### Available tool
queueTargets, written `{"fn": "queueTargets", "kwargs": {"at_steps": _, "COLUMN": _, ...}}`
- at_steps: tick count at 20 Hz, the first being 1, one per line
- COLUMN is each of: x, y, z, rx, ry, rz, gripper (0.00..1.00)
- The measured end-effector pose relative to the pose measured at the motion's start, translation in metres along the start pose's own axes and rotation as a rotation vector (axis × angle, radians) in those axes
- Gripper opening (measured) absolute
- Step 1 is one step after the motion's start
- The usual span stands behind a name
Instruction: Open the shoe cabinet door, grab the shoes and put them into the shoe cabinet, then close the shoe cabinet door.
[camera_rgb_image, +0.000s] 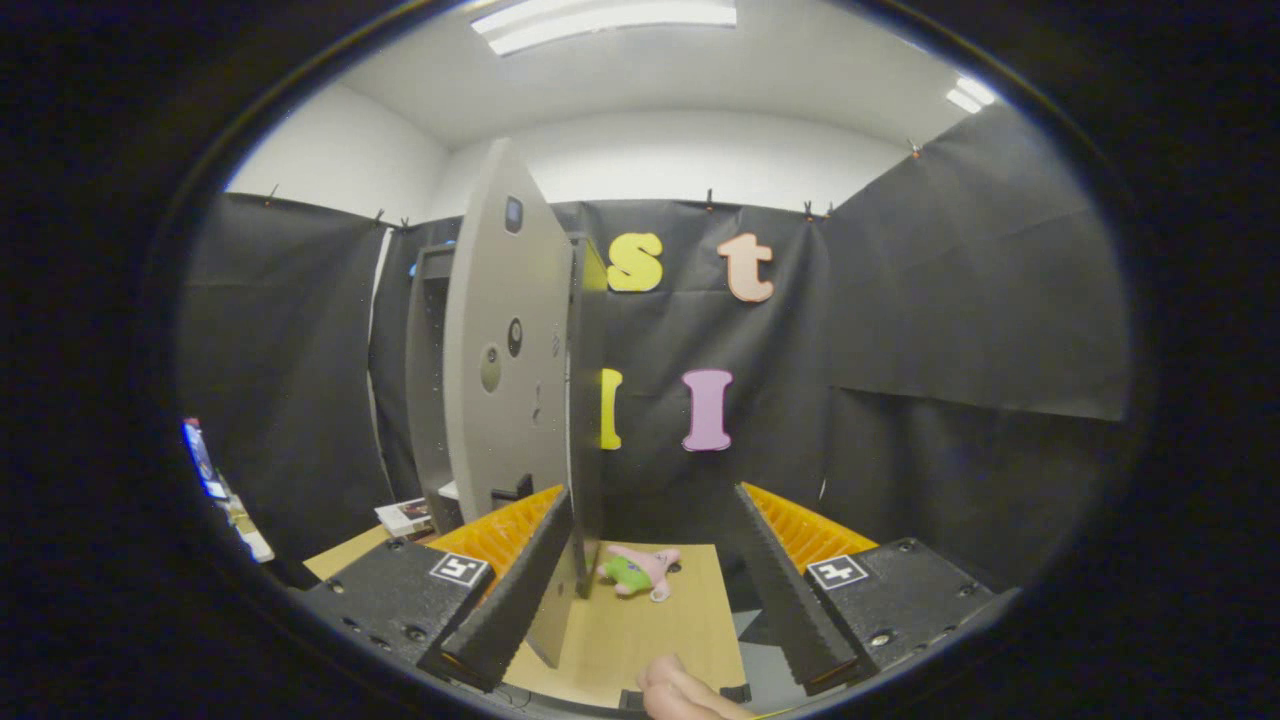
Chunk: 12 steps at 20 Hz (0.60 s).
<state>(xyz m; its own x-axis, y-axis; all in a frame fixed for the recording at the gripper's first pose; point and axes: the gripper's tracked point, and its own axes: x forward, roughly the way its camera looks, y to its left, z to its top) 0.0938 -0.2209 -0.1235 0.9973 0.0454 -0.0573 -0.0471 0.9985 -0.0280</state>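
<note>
Two fingers of the gripper (650, 590) reach forward, level and low over a wooden table (640, 630). They are spread wide apart and hold nothing. A bit of a person's hand (680, 695) shows just behind them, low down between the two fingers.

Right by the left finger (520, 590) stands the grey cabinet door (505, 340). It is swung open and stands upright, with its thin edge turned this way. The door's bottom corner sits just on the inner side of the left finger, very close to it, but I cannot tell if they touch. A small dark handle (512, 490) sticks out low on the door. Behind the door is the tall grey shoe cabinet (430, 380), and its inside is too dark and hidden to see.

Between the fingers and a little ahead of them, a small soft shoe (638, 572) lies on the table. It is pink and green and looks like a plush toy, tipped on its side. It is near the foot of the open door and apart from both fingers.

To the left of the cabinet, a few books (405, 517) lie flat on the table
</note>
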Motion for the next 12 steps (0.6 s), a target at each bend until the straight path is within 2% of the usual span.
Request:
{"fn": "queueTargets", "kwargs": {"at_steps": 3, "x": 0.031, "y": -0.011, "z": -0.023, "rx": 0.002, "ry": 0.046, "rz": -0.036, "gripper": 1.00}}
{"fn": "queueTargets", "kwargs": {"at_steps": 8, "x": 0.080, "y": 0.006, "z": -0.049, "rx": 0.004, "ry": 0.106, "rz": -0.012, "gripper": 1.00}}
{"fn": "queueTargets", "kwargs": {"at_steps": 12, "x": 0.105, "y": 0.041, "z": -0.072, "rx": -0.002, "ry": 0.158, "rz": 0.021, "gripper": 1.00}}
